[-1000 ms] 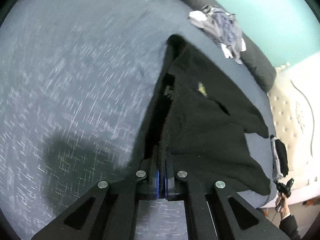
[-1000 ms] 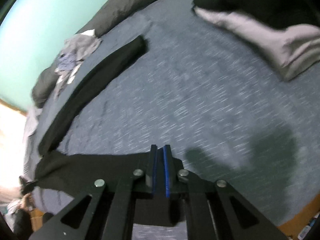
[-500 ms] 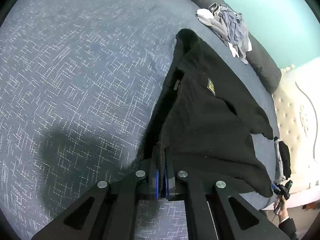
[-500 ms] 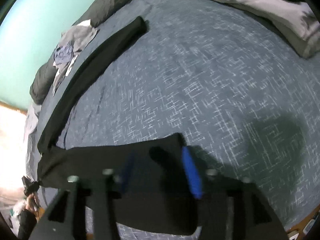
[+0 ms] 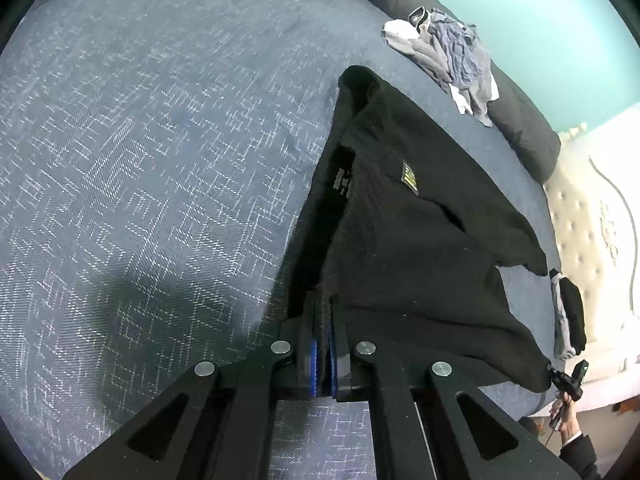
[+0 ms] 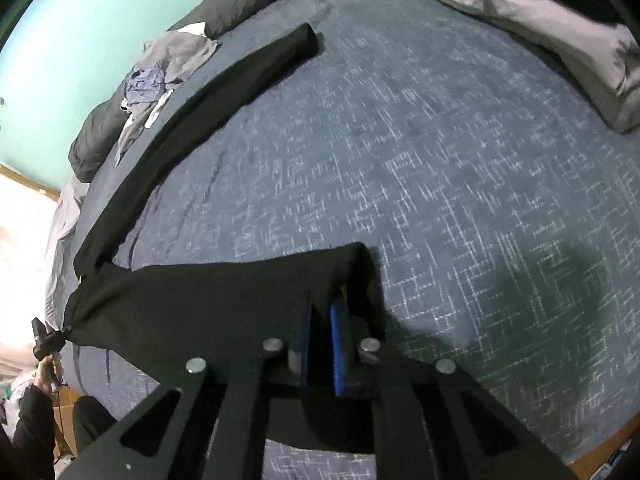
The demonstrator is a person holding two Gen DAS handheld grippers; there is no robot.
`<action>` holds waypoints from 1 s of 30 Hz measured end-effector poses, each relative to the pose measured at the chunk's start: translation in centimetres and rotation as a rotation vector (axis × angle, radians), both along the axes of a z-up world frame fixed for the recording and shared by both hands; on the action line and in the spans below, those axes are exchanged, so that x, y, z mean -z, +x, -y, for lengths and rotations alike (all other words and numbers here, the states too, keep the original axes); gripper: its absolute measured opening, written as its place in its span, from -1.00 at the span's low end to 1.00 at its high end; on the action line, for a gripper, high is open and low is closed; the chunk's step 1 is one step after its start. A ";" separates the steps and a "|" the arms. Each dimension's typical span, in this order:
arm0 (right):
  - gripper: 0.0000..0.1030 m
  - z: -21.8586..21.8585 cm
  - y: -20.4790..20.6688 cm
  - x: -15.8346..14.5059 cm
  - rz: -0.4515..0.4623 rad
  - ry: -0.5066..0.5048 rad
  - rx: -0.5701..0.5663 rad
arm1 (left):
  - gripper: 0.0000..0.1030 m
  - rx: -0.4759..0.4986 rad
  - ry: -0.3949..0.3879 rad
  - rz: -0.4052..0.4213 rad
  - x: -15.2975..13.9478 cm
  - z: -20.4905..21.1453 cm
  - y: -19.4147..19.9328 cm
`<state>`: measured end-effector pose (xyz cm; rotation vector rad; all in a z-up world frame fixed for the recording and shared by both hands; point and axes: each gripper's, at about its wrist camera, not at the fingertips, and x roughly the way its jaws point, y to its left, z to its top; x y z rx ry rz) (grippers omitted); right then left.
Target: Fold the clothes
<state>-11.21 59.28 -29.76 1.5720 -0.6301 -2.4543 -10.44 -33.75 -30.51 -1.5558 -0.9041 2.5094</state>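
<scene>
1. Garment position: the black sweater (image 5: 420,240) lies on the blue bedspread (image 5: 160,160), partly spread, with one sleeve (image 6: 192,112) stretched out straight toward the pile of grey clothes (image 6: 160,76) at the far edge.
2. Left gripper (image 5: 322,344): the jaws are clenched on a fold of the sweater's edge, with the cloth rising between the blue pads.
3. Right gripper (image 6: 320,320): the jaws stand slightly apart, with black cloth draped over and between them. Whether they pinch the cloth cannot be told.
4. Governing relation: the held edge runs straight between the two grippers. The body of the sweater extends forward from that edge, and its long axis follows the sleeve away from the person.
5. Proximity: the right gripper is at the corner away from the sleeve; the left gripper is at the corner where the sleeve begins.
6. Judgement: any fold depends on both corners travelling together along that axis.
</scene>
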 end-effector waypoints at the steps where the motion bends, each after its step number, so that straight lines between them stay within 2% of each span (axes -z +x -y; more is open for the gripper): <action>1: -0.87 -0.2 0.1 -0.6 -0.017 -0.003 0.012 | -0.93 0.001 -0.002 -0.002 -0.2 0.0 0.0; 4: -0.87 -0.6 -0.2 -2.7 -0.082 -0.016 0.038 | -0.94 0.002 -0.007 -0.007 -0.6 0.0 0.0; 7: -0.88 -0.9 -1.3 -4.1 -0.096 -0.002 0.045 | -0.93 -0.001 -0.012 -0.004 -1.1 0.1 -0.3; 12: -0.87 -0.7 -3.3 -2.1 0.001 0.036 0.078 | -0.93 -0.003 -0.032 0.025 -0.4 -0.2 -0.8; 18: -0.77 -2.0 -3.6 -0.5 -0.008 -0.053 0.171 | -0.93 -0.005 -0.032 0.038 0.3 -0.4 -0.8; 19: -0.74 -2.0 -3.6 -0.7 -0.007 -0.049 0.165 | -0.93 -0.004 -0.032 0.037 0.2 -0.4 -0.8; 20: -0.60 -2.0 -3.6 -0.8 -0.007 -0.046 0.158 | -0.93 -0.001 -0.036 0.037 0.2 -0.5 -0.8; 23: -0.41 -2.5 -3.0 -1.5 -0.028 -0.057 0.148 | -0.92 0.008 -0.050 0.039 0.1 -0.7 -0.8; 27: -0.37 -2.9 -1.7 -2.5 -0.064 -0.092 0.095 | -0.91 0.000 -0.044 0.044 0.4 -0.6 -0.9; 30: -0.37 -2.5 -0.7 -2.6 -0.052 -0.054 0.029 | -0.91 -0.004 -0.041 0.044 0.4 -0.5 -0.9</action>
